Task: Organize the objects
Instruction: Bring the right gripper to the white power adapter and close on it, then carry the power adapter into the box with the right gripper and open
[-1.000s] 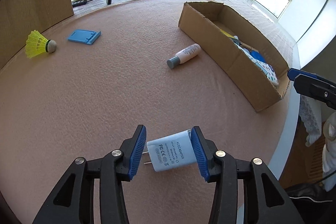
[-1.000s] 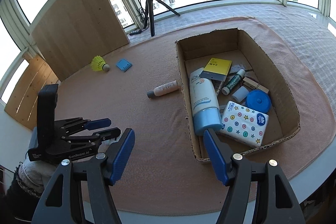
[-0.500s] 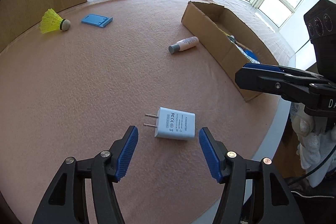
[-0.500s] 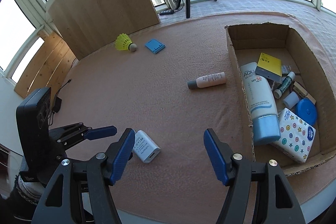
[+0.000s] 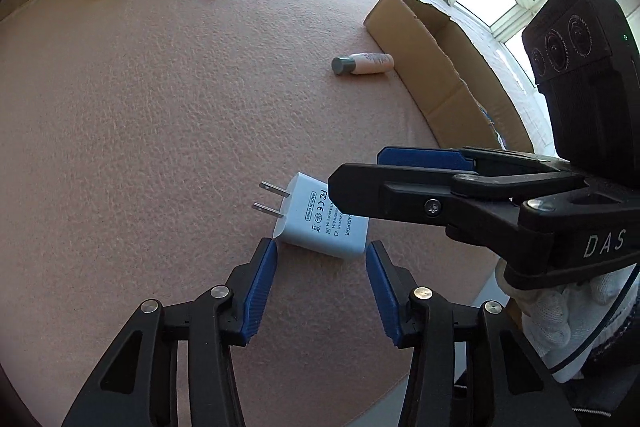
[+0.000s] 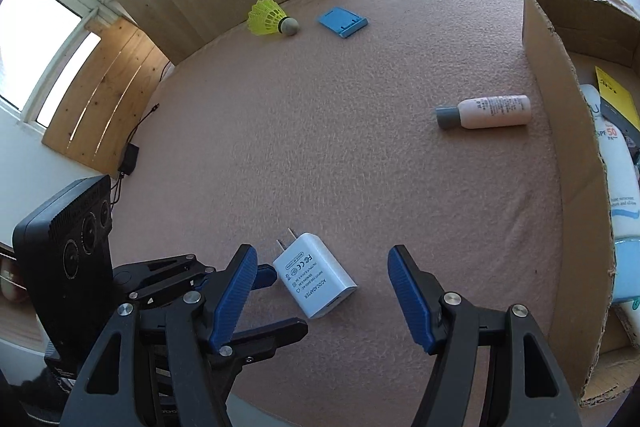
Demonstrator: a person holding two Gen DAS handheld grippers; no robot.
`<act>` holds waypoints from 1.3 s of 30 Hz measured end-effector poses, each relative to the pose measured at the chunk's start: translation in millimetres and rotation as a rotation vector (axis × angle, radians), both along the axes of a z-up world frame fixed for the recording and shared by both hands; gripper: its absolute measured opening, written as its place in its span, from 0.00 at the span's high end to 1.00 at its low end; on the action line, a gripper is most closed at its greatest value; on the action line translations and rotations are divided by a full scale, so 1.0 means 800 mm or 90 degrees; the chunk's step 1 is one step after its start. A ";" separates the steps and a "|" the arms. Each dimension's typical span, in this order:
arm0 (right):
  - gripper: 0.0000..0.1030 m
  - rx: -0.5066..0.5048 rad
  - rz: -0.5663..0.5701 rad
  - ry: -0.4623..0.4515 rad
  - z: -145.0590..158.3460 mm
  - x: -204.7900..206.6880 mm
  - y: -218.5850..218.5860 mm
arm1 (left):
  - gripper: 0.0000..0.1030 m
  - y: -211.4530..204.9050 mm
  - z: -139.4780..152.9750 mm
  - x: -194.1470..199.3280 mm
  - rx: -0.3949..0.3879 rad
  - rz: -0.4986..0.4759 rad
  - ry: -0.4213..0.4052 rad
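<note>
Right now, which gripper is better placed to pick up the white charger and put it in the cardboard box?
Right. The right gripper is open around the charger and nearer the cardboard box. The left gripper sits open behind it.

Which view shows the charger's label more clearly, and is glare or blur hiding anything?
Left wrist: charger sharp, but the right tongs cover part of its label. Right wrist: label unobstructed, smaller. Windows blown out in both; fisheye bends the edges.
</note>
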State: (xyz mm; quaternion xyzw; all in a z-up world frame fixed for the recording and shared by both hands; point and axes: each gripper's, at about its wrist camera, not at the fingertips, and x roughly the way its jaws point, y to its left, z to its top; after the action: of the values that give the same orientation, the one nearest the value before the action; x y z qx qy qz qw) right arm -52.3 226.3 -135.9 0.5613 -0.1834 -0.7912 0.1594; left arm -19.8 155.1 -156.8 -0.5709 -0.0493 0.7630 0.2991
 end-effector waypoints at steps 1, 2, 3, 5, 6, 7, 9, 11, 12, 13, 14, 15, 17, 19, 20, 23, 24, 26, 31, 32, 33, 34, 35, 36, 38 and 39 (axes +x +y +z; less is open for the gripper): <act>0.38 0.000 0.002 -0.008 -0.005 -0.002 -0.001 | 0.53 0.001 -0.002 -0.001 0.001 0.001 -0.002; 0.39 0.000 0.005 -0.014 -0.009 -0.003 -0.003 | 0.53 0.002 -0.003 -0.001 0.004 0.002 -0.004; 0.42 -0.003 0.009 -0.019 -0.012 -0.004 -0.004 | 0.54 0.002 -0.004 -0.001 0.005 0.002 -0.003; 0.45 -0.011 0.016 -0.029 -0.018 -0.004 -0.007 | 0.56 0.003 -0.004 -0.001 0.007 0.002 -0.002; 0.48 -0.015 0.020 -0.032 -0.021 -0.003 -0.008 | 0.56 0.003 -0.004 -0.001 0.008 0.004 -0.002; 0.50 -0.017 0.023 -0.036 -0.024 -0.002 -0.009 | 0.57 0.003 -0.004 -0.001 0.011 0.006 -0.003; 0.54 -0.018 0.024 -0.038 -0.027 -0.001 -0.010 | 0.60 0.003 -0.004 -0.002 0.016 0.006 -0.004; 0.56 -0.016 0.022 -0.035 -0.027 0.000 -0.009 | 0.63 0.004 -0.003 -0.003 0.017 0.006 -0.004; 0.57 -0.016 0.021 -0.034 -0.027 0.000 -0.009 | 0.64 0.005 -0.002 -0.004 0.019 0.007 -0.003; 0.58 -0.017 0.019 -0.034 -0.027 0.000 -0.008 | 0.67 0.005 -0.001 -0.004 0.022 0.007 -0.002; 0.62 -0.020 0.018 -0.033 -0.027 0.001 -0.008 | 0.69 0.005 0.000 -0.005 0.020 0.007 0.000; 0.70 -0.032 0.019 -0.033 -0.027 0.001 -0.007 | 0.70 0.007 0.001 -0.005 0.008 0.008 0.009; 0.71 -0.025 0.019 -0.027 -0.026 0.003 -0.009 | 0.71 0.008 0.001 -0.006 0.005 0.004 0.010; 0.71 -0.019 0.022 -0.026 -0.027 0.003 -0.010 | 0.71 0.008 -0.001 -0.008 0.002 0.003 0.008; 0.71 -0.023 0.023 -0.028 -0.027 0.003 -0.009 | 0.71 0.007 -0.002 -0.009 0.002 0.004 0.006; 0.69 -0.025 0.008 -0.028 -0.027 -0.001 -0.002 | 0.68 0.004 -0.004 -0.016 0.003 0.012 0.002; 0.68 -0.023 0.006 -0.026 -0.027 -0.003 -0.001 | 0.67 0.003 -0.004 -0.019 0.005 0.012 0.004; 0.68 -0.024 0.006 -0.021 -0.028 -0.011 0.001 | 0.67 0.004 -0.005 -0.023 0.002 0.014 0.010; 0.68 -0.031 0.014 -0.020 -0.030 -0.027 -0.004 | 0.66 0.013 -0.004 -0.030 -0.003 0.001 0.021; 0.67 -0.028 0.018 -0.020 -0.030 -0.029 -0.006 | 0.66 0.013 -0.003 -0.031 -0.004 -0.001 0.022; 0.66 -0.022 0.025 -0.020 -0.029 -0.031 -0.009 | 0.66 0.013 -0.003 -0.032 -0.005 -0.003 0.024; 0.66 -0.018 0.030 -0.019 -0.028 -0.033 -0.011 | 0.67 0.012 -0.003 -0.032 -0.004 -0.001 0.025; 0.66 -0.016 0.033 -0.020 -0.028 -0.034 -0.013 | 0.67 0.011 -0.002 -0.034 -0.004 0.002 0.027; 0.66 -0.015 0.036 -0.020 -0.028 -0.034 -0.015 | 0.67 0.011 -0.001 -0.035 -0.005 0.002 0.029; 0.66 -0.009 0.037 -0.013 -0.026 -0.032 -0.016 | 0.67 0.015 0.002 -0.036 -0.015 -0.006 0.034; 0.66 -0.007 0.035 -0.008 -0.025 -0.031 -0.016 | 0.67 0.017 0.004 -0.036 -0.022 -0.012 0.042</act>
State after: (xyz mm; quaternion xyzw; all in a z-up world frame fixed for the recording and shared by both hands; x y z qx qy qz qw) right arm -77.1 213.5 -155.7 0.5704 -0.1734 -0.7817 0.1832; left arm -48.3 169.0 -153.5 -0.5507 -0.0211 0.7794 0.2979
